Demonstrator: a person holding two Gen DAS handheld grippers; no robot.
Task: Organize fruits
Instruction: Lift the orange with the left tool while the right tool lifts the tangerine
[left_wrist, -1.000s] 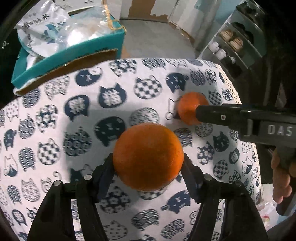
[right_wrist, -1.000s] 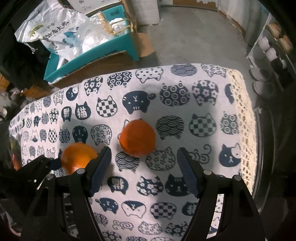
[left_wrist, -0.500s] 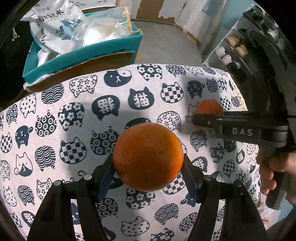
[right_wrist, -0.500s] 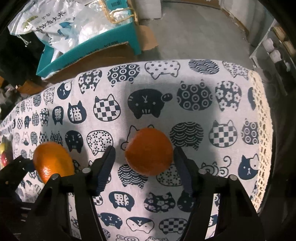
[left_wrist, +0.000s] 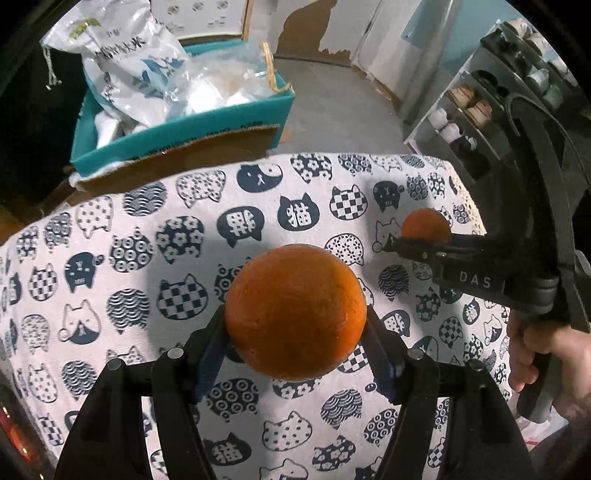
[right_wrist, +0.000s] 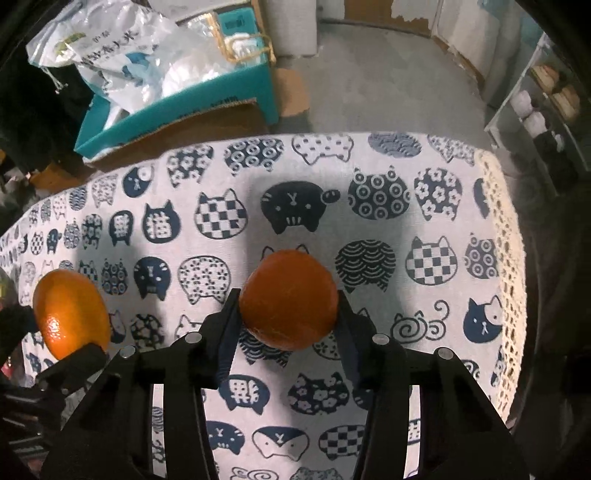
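Two oranges are in play over a table covered with a cat-print cloth (left_wrist: 147, 258). My left gripper (left_wrist: 295, 332) is shut on the larger-looking orange (left_wrist: 295, 310) and holds it above the cloth. In the right wrist view that same orange (right_wrist: 72, 314) shows at the far left. My right gripper (right_wrist: 288, 308) points steeply down, and its pads press both sides of the second orange (right_wrist: 288, 295), which rests on the cloth. From the left wrist view this orange (left_wrist: 424, 225) peeks out behind the right gripper's finger (left_wrist: 417, 251), with a person's hand (left_wrist: 546, 354) on the handle.
Beyond the table's far edge stands a teal cardboard box (left_wrist: 177, 136) stuffed with plastic bags (left_wrist: 129, 70). A shelf rack (left_wrist: 461, 110) with shoes is at the right, over grey floor. The cloth's lace edge (right_wrist: 506, 258) marks the table's right side.
The right gripper's jaws have come together onto the orange on the cloth. The left gripper has drawn up and back with its orange, so more of the table shows beneath it.
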